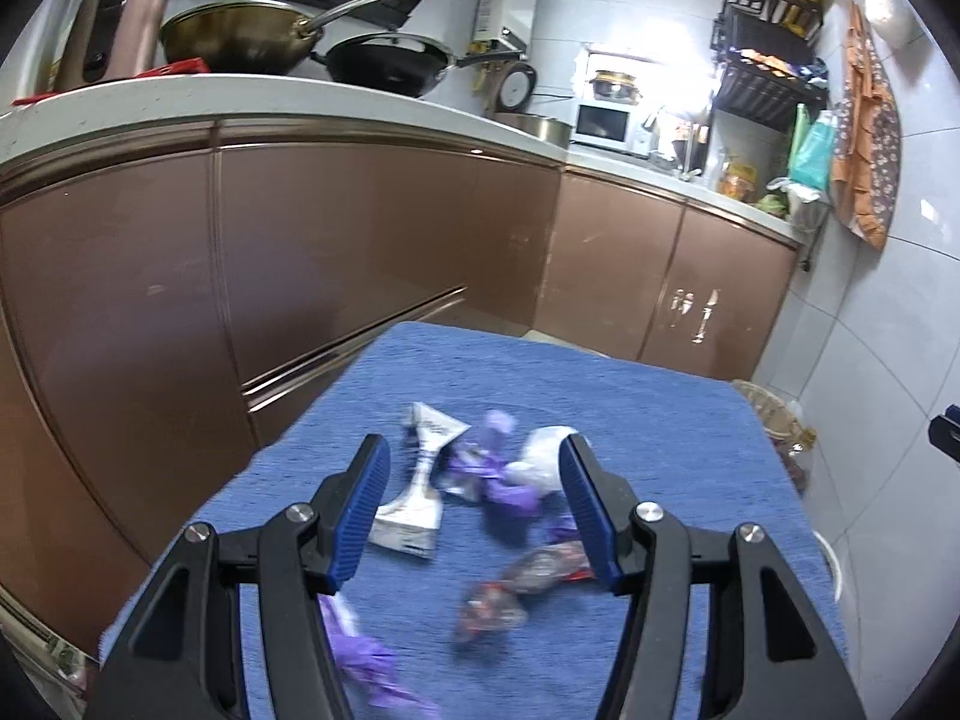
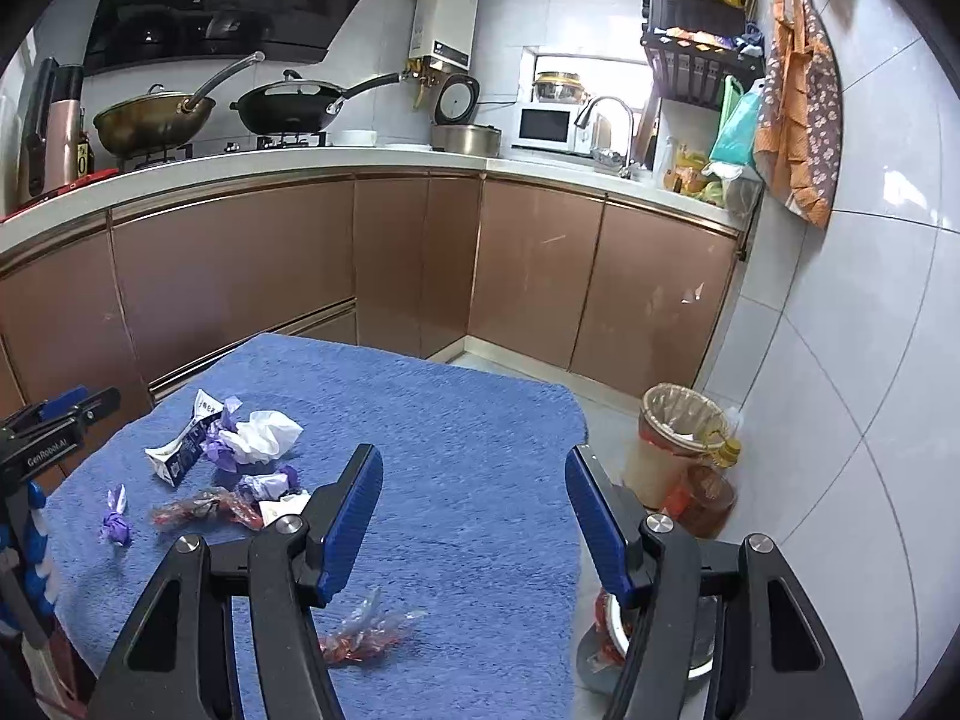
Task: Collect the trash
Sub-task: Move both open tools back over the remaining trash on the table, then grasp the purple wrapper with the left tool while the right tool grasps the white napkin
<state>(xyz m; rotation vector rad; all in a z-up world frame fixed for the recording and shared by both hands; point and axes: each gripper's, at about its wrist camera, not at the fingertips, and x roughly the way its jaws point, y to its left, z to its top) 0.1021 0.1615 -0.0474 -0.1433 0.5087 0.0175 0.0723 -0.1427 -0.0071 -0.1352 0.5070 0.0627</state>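
Fuzzy blue cloth (image 2: 456, 420), crinkly wrappers (image 2: 204, 510)

- A home kitchen.
- Upper left: two woks (image 2: 282, 105) on a gas hob (image 2: 288, 141), under a dark hood (image 2: 228, 6).
- Centre: brown cabinets (image 2: 528, 276) beneath a white worktop (image 2: 360, 159).
- Upper right: microwave (image 2: 543, 126), tap (image 2: 606, 111), dish rack (image 2: 699, 60), apron (image 2: 798, 114) on tiled wall.

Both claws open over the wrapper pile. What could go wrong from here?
1. The wrappers lie bunched, touching the tissue and flattened carton; the left claw may snag several and drop some.
2. The red wrapper near the blue cloth's edge is thin and flat; the right claw may pinch cloth instead.
3. The bin stands on the floor beyond the edge, so light pieces could miss it.
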